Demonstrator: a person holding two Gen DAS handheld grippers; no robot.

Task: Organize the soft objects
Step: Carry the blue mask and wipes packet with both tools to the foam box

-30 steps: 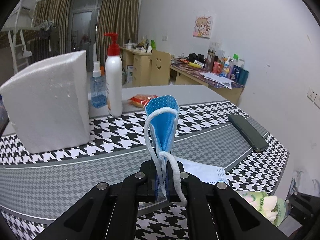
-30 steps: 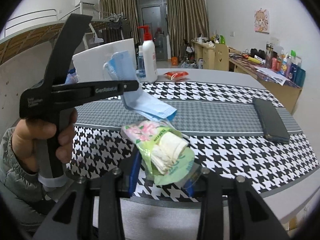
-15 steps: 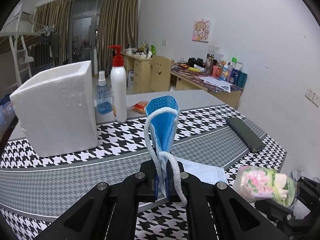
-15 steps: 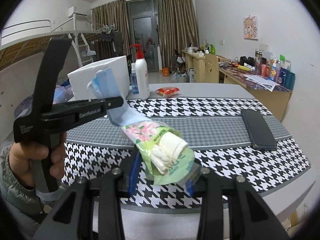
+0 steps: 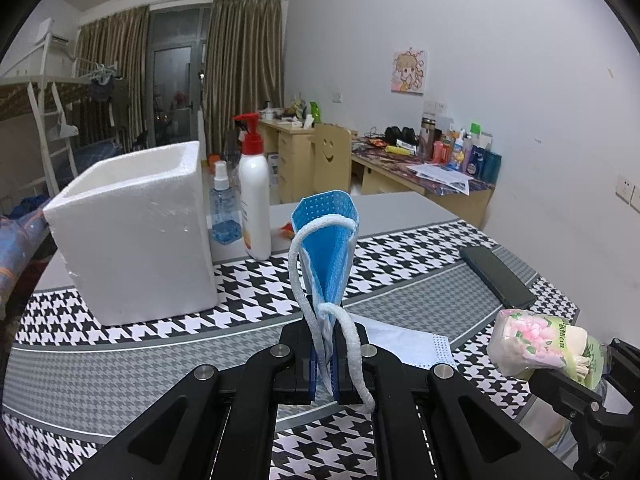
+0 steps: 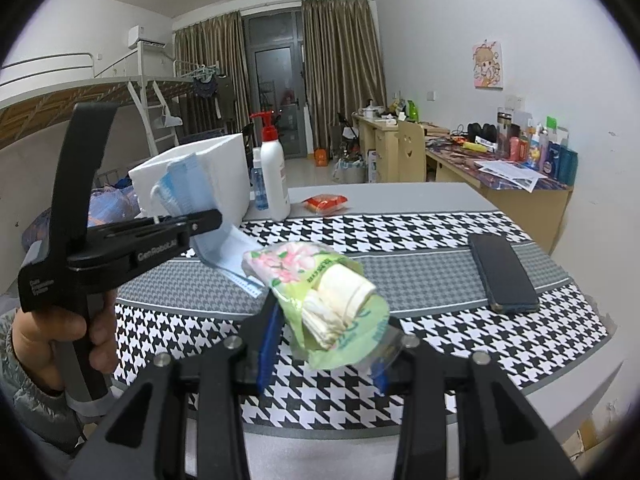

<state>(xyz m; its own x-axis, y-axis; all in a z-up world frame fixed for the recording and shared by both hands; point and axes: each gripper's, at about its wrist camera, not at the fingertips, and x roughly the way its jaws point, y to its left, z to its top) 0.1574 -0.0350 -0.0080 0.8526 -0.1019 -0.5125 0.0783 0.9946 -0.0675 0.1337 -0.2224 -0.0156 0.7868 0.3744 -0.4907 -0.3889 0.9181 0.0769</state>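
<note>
My left gripper (image 5: 325, 360) is shut on a folded blue face mask (image 5: 328, 248) with white ear loops, held upright above the table. It also shows in the right wrist view (image 6: 188, 190) at left. My right gripper (image 6: 324, 344) is shut on a green flowered tissue pack (image 6: 320, 296), held above the table's front edge; the pack shows in the left wrist view (image 5: 536, 344) at lower right. A second mask (image 5: 404, 344) lies flat on the grey runner. An open white foam box (image 5: 136, 224) stands at the back left.
A white pump bottle (image 5: 254, 200) and a small blue spray bottle (image 5: 224, 212) stand right of the box. A dark phone (image 6: 502, 272) lies at the right of the houndstooth cloth (image 6: 400, 232). A red snack packet (image 6: 325, 203) lies at the back.
Both grippers have risen with their loads. The tissue pack has come up into the left wrist view at lower right. The foam box's open top now shows.
</note>
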